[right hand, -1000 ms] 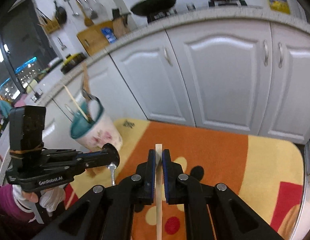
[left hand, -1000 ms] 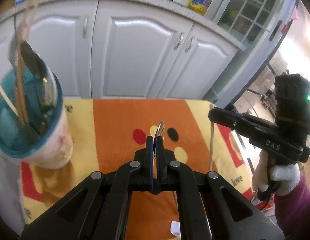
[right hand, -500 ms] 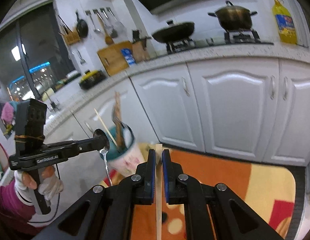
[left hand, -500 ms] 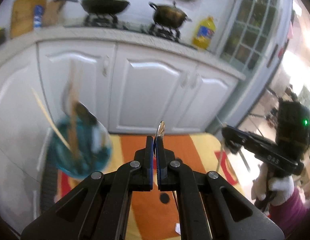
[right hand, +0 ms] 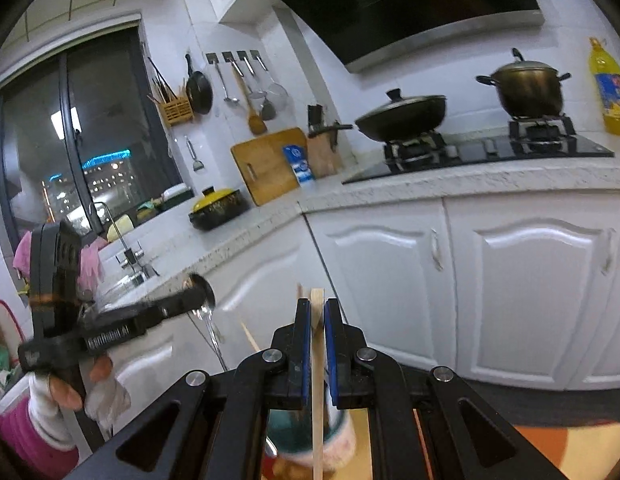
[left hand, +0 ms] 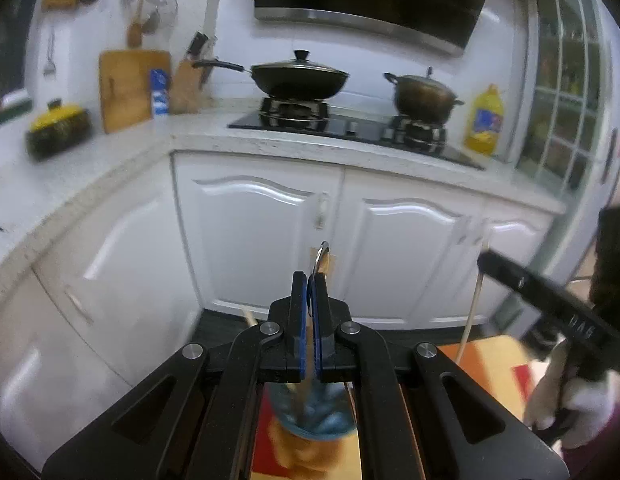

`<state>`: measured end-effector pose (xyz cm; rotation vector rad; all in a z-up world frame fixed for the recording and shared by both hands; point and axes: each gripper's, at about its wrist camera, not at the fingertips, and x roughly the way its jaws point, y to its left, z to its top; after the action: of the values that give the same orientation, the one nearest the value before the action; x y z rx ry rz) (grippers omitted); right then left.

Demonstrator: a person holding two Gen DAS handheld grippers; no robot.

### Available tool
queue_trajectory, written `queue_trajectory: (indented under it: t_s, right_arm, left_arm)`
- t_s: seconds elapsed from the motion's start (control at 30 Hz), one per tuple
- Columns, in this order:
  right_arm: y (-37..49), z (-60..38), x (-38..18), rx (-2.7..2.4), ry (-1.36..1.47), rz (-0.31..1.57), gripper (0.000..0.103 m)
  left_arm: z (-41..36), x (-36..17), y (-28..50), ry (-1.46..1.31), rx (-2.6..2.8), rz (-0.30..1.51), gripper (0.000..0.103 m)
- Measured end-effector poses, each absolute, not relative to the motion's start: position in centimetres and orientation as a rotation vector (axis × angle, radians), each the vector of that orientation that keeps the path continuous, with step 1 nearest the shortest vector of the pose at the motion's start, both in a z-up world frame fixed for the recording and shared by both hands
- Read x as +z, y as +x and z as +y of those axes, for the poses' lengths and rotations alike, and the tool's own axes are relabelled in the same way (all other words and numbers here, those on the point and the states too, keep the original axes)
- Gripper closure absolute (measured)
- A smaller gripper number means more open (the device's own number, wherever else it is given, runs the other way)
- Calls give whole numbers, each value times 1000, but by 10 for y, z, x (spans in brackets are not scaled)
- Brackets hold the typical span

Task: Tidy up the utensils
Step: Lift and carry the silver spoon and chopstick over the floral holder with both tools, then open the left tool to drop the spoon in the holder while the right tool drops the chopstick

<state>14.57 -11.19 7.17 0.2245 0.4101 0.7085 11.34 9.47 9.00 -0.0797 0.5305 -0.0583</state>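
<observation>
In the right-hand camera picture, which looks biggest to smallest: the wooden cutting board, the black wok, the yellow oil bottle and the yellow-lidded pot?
1. black wok
2. wooden cutting board, close to the wok
3. yellow-lidded pot
4. yellow oil bottle, cut off by the frame edge, so its rank against the pot is unsure

Both hand-held grippers (left hand: 309, 312) (right hand: 318, 328) clamped.

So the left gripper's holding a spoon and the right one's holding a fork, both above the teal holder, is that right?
Not quite. The right gripper holds a wooden chopstick, not a fork; the right wrist view shows it between the fingers. The left gripper does hold a spoon, both above the teal holder.
</observation>
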Motion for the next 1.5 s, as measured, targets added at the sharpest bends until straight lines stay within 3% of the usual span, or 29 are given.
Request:
queue_trajectory:
  t_s: [0.43,0.73,1.07,1.1,1.17,1.23,1.27,1.4,1.5]
  right_arm:
    - [180,-48,40,694,232,366,97]
    - [168,-56,-1,706,169,490,97]
    - [165,-67,-21,714,155,629,95]
    - [166,-68,-23,702,151,651,91]
    - [166,-72,-26,703,170,659,61]
    - [162,-76,-26,710,175,651,61]
    - [161,-77,-26,706,170,647,61]
    - [156,-84,-26,699,169,650,61]
    - [154,-89,-24,688,176,648,61]
  left_arm:
    - [116,45,141,21,97,512,102]
    - [103,6,141,-18,41,599,102]
    - [89,-2,140,-60,33,641,100]
    - [89,-2,141,-66,34,651,96]
    - [87,-4,142,-78,27,668,90]
    - [84,-5,141,-77,22,674,73]
    - [83,-6,140,-77,20,675,70]
    - [80,-7,134,-91,23,685,59]
    - [79,-7,130,-99,25,687,58]
